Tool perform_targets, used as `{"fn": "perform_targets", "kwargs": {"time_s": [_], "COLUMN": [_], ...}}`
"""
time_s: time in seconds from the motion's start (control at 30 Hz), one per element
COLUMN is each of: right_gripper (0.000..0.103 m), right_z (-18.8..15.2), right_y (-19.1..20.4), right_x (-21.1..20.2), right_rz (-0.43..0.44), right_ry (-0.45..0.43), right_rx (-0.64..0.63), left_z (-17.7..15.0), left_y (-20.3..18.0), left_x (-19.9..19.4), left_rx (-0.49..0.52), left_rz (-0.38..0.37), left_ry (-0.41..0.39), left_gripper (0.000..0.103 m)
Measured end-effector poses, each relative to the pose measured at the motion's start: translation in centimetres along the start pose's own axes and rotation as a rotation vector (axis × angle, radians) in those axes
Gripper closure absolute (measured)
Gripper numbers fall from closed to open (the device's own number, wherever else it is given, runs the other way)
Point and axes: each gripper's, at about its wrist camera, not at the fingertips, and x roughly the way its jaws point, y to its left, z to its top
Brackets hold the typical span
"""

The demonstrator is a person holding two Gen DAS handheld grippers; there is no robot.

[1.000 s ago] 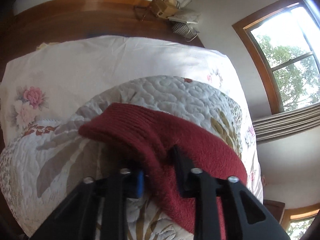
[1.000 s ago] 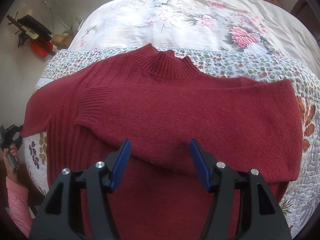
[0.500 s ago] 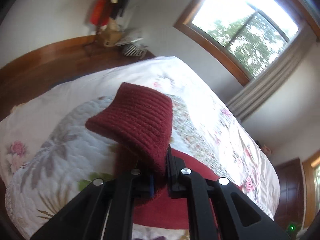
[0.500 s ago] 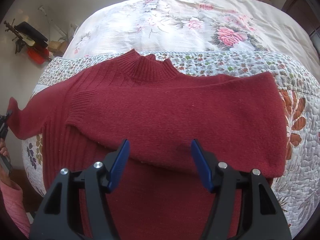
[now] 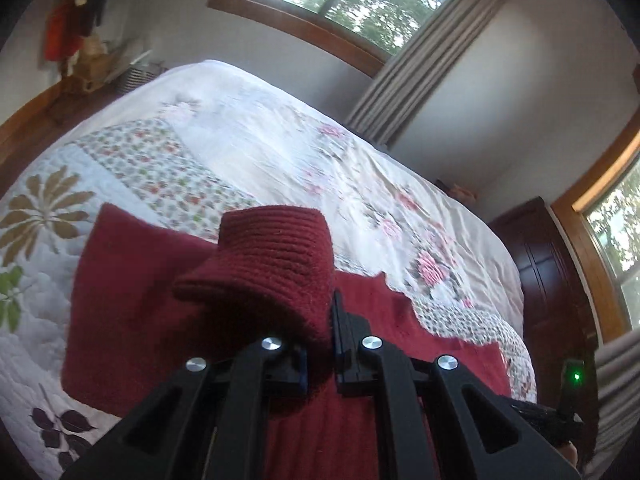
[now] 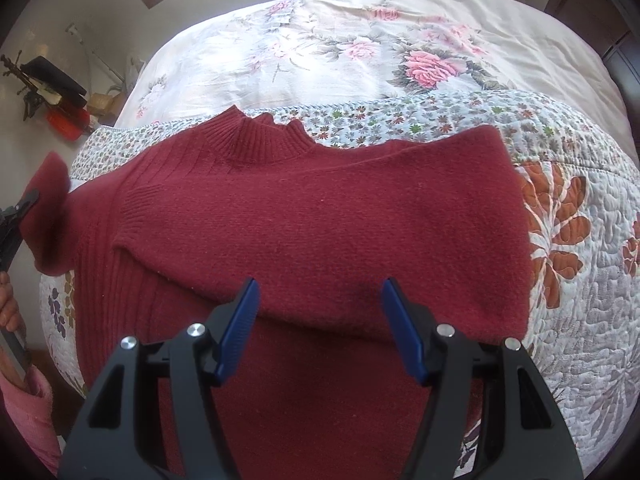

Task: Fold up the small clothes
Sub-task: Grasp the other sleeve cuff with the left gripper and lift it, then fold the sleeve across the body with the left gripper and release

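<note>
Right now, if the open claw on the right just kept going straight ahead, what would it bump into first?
Probably the red sweater: the right claw is open and aimed at the sleeve folded across its body, with nothing between. How far above it the claw hovers is unclear.

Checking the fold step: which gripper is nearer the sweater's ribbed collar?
Right. The right gripper hovers open over the sweater's body, facing the collar; the left gripper clamps the sleeve cuff off to the side.

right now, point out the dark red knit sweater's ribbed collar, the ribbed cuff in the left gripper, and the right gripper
ribbed collar (image 6: 260, 140), right wrist view, collar middle
ribbed cuff (image 5: 276, 248), left wrist view, cuff face
right gripper (image 6: 320, 328), right wrist view, between fingertips
</note>
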Motion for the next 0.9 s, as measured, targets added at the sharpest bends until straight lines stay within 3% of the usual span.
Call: {"fn": "perform_targets", "kwargs": {"time_s": [0.3, 0.43, 0.6, 0.67, 0.73, 0.8, 0.9], "right_gripper": [0.039, 0.039, 0.039, 0.039, 0.039, 0.039, 0.039], "right_z": [-0.8, -1.1, -1.4, -1.4, -1.4, -1.4, -1.2], "right_y": [-1.5, -2.5, -3.1, -3.4, -3.6, -3.6, -3.6], "right_x": [-1.7, -1.4, -0.9, -0.8, -0.7, -0.8, -1.0], "right_rz": [-0.010, -0.015, 0.001, 0.003, 0.003, 0.001, 0.007], "right_ry": [-0.030, -0.022, -0.013, -0.011, -0.009, -0.010, -0.012], "right_rx": [-0.004, 0.012, 0.028, 0.032, 0.033, 0.036, 0.035], "left_z": [-4.9, -7.2, -10.2, -11.1, -11.9, -12.5, -12.0], "left_y": [-10.6, -12.8, -13.8, -14.4, -15.9, -17.0, -16.5], "left_x": [5.8, 9.0, 12.8, 12.6, 11.8, 10.9, 9.4], "left_rx": [0.123, 0.154, 0.183, 0.229, 0.345, 0.424, 0.433], "left_rz": [-0.122, -0.127, -0.128, -0.157, -0.195, -0.246, -0.271], "left_ry": [0.126, 0.205, 0.359, 0.375, 0.387, 0.401, 0.401], "left_gripper": [0.094, 0.094, 0.091, 0.086, 0.072, 0.071, 0.069]}}
